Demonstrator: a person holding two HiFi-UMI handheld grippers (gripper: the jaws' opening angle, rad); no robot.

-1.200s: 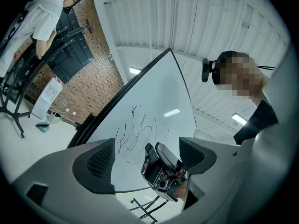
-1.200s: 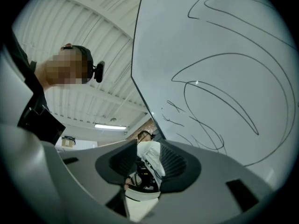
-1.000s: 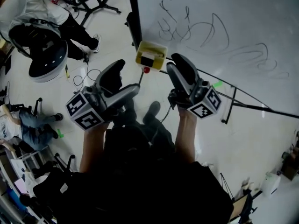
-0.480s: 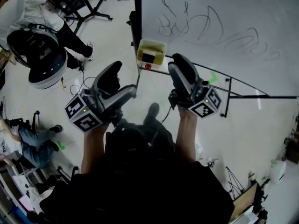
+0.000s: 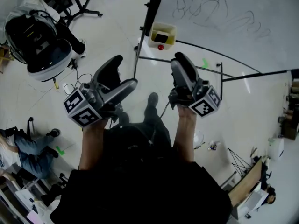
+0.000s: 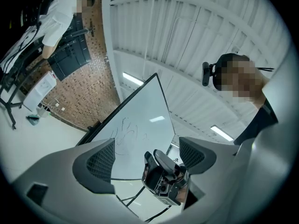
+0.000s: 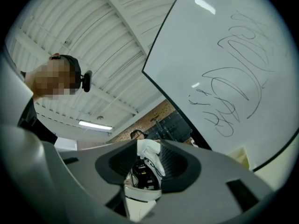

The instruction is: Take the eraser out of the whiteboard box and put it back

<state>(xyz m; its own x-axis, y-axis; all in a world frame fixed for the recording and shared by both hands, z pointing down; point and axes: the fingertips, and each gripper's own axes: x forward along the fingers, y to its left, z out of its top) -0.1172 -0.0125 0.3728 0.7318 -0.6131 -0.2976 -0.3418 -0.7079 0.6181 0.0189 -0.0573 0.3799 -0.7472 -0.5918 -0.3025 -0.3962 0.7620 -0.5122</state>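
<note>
**STATUS: BOTH GRIPPERS EMPTY AND FARTHER FROM THE BOX; ERASER IN THE BOX**

**1. Change over the last second**

1.1 In the head view, the whiteboard (image 5: 224, 36) has shifted up and to the right, and now fills only the upper right corner.

1.2 The yellow whiteboard box (image 5: 162, 33), mounted at the board's lower left corner, looks smaller than 1 second ago. It was just beyond the gripper tips then. It is now well apart from them, with bare floor and the stand's legs between.

1.3 The eraser (image 5: 162, 36), a dark block, lies inside the box as it did in both earlier pictures. A small red round item (image 5: 160, 46) sits just below the box.

1.4 Judgement: both grippers have drawn away from the box. With the eraser in the box and neither gripper holding it, the pictures do not show whether the take-out is still to come or the return is already complete.

**2. Gripper state**

2.1 The left gripper (image 5: 126, 71) has its 2 jaws wide apart. Only the distant board and the other gripper show between them. It holds and touches nothing.

2.2 The right gripper (image 5: 181, 62) has its 2 jaws apart with a moderate gap. Only a far-off person in white and equipment show through it. It holds and touches nothing.
</note>
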